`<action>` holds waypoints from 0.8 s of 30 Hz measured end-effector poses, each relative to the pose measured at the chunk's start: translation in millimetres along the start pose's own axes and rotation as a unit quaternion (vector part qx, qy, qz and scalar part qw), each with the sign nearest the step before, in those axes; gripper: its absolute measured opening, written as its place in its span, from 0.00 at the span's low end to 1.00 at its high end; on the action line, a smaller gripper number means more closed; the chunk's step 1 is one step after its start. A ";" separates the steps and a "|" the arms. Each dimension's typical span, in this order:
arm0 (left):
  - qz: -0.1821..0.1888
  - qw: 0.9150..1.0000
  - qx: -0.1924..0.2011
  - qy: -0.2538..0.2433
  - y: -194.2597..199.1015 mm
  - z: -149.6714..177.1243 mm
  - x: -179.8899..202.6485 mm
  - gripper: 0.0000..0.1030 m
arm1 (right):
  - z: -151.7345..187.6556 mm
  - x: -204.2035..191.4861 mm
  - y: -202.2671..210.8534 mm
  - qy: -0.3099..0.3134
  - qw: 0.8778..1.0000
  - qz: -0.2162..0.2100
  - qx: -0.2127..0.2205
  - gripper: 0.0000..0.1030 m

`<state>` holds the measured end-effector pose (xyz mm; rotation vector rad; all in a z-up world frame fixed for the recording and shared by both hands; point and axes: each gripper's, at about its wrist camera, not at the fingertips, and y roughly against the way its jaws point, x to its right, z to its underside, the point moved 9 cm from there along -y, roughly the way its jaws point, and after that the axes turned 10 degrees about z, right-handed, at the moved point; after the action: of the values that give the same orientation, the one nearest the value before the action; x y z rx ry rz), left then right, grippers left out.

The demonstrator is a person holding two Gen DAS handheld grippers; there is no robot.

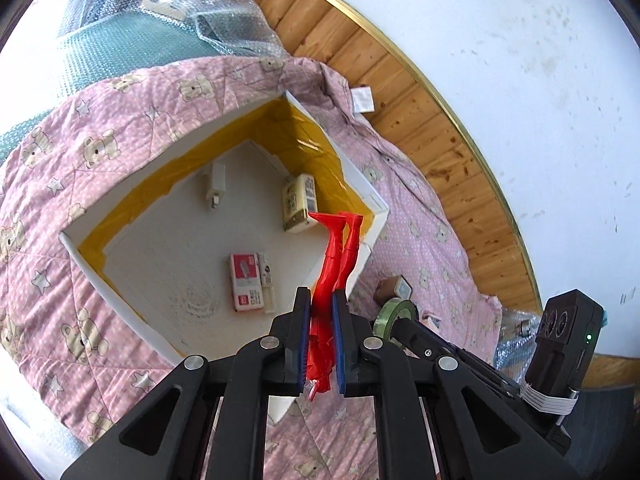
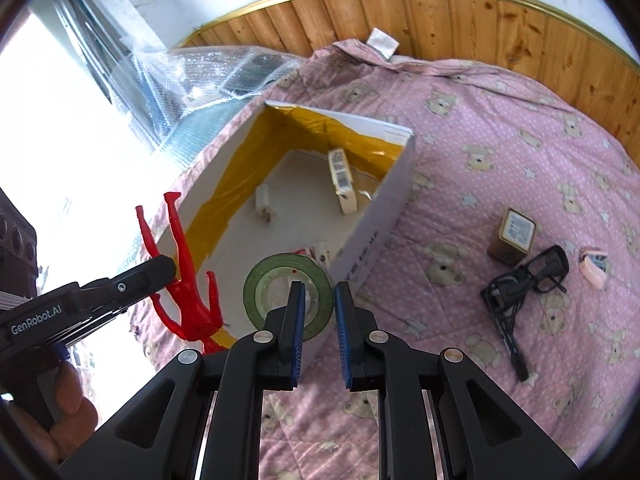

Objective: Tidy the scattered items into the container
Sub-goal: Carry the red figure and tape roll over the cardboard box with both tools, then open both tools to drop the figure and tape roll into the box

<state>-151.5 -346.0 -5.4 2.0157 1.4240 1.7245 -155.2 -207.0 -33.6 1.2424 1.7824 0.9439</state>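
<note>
My left gripper point(image 1: 322, 294) is shut on a red plastic figurine point(image 1: 334, 256), whose legs point out over the white cardboard box point(image 1: 360, 178) lined with yellow tape. In the right wrist view the same figurine point(image 2: 186, 280) hangs beside the box's near corner, held by the left gripper point(image 2: 168, 268). My right gripper point(image 2: 319, 286) is shut on a green tape roll point(image 2: 260, 284), one finger through its hole, just in front of the box wall point(image 2: 384, 208). Inside the box lie a white charger point(image 1: 216, 184), a cream carton point(image 1: 298, 204) and a red-and-white packet point(image 1: 246, 280).
On the pink bear-print quilt point(image 2: 480, 160), right of the box, lie a small brown box point(image 2: 514, 236), black glasses with a cable point(image 2: 528, 284) and a pink item point(image 2: 594, 268). Bubble wrap point(image 2: 200, 72) sits behind the box. A wooden wall panel point(image 2: 440, 12) borders the quilt. A hand point(image 2: 68, 400) grips the left tool.
</note>
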 end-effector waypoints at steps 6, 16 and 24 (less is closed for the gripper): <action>-0.008 1.000 0.013 0.014 4.2 -16.7 -15.0 0.10 | -19.2 -22.6 -3.9 0.020 1.000 -0.012 0.005 0.15; -0.023 0.999 0.018 0.035 -1.8 -32.1 -41.6 0.10 | -38.9 -49.2 -28.6 0.050 0.999 -0.022 -0.004 0.15; -0.038 0.998 0.013 0.050 -18.4 -44.5 -63.5 0.10 | -51.1 -58.5 -51.7 0.066 0.997 -0.021 -0.019 0.15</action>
<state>-192.2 -400.8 -46.5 1.8867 1.5406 1.8067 -206.7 -283.7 -46.8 1.1366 1.8778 1.0513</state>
